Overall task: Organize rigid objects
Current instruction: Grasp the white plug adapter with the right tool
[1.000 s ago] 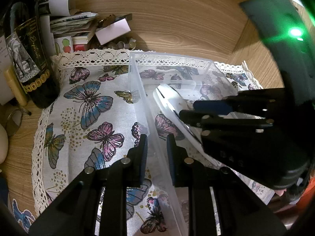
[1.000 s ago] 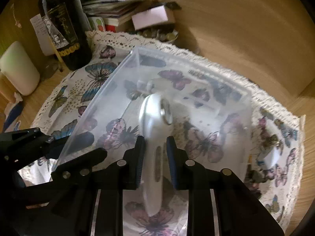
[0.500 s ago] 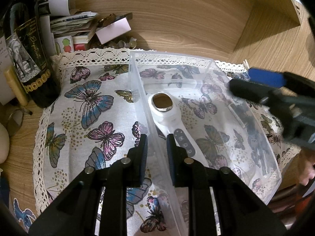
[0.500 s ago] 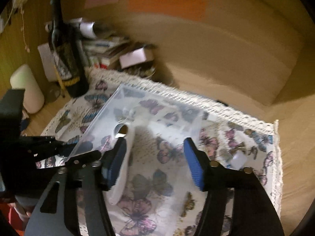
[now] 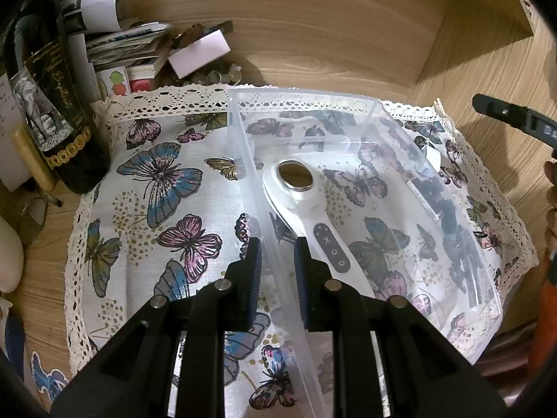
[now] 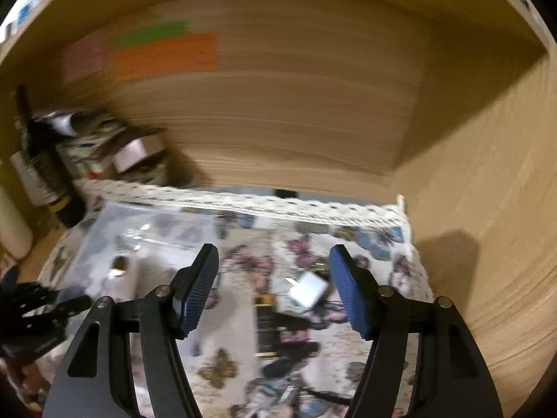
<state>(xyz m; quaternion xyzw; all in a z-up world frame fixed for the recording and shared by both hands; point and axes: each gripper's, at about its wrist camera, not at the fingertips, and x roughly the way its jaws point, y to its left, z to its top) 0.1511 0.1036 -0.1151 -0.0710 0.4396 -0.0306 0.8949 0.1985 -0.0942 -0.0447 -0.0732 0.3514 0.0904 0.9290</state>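
Note:
My left gripper (image 5: 277, 244) is shut on the left wall of a clear plastic bin (image 5: 410, 160) that stands on a butterfly cloth (image 5: 163, 188). Inside the bin lies a white handheld device (image 5: 306, 205) with a round metal head and a dark button strip. My right gripper (image 6: 275, 254) is open and empty, raised over the cloth to the right of the bin (image 6: 149, 230). Beyond its fingers, blurred, lie a small white block (image 6: 308, 294) and a dark object with gold bands (image 6: 266, 327). One right-gripper finger (image 5: 515, 120) shows at the right edge of the left wrist view.
A dark wine bottle (image 5: 52, 111) and a pile of papers and small boxes (image 5: 132, 48) crowd the back left corner. Wooden walls close the back and right sides. Coloured notes (image 6: 167, 55) are stuck on the back wall. A pale cylinder (image 6: 14, 233) stands at far left.
The right gripper opened, let go of the white device and drew up and away to the right. The device now lies flat in the bin. The left gripper kept its hold.

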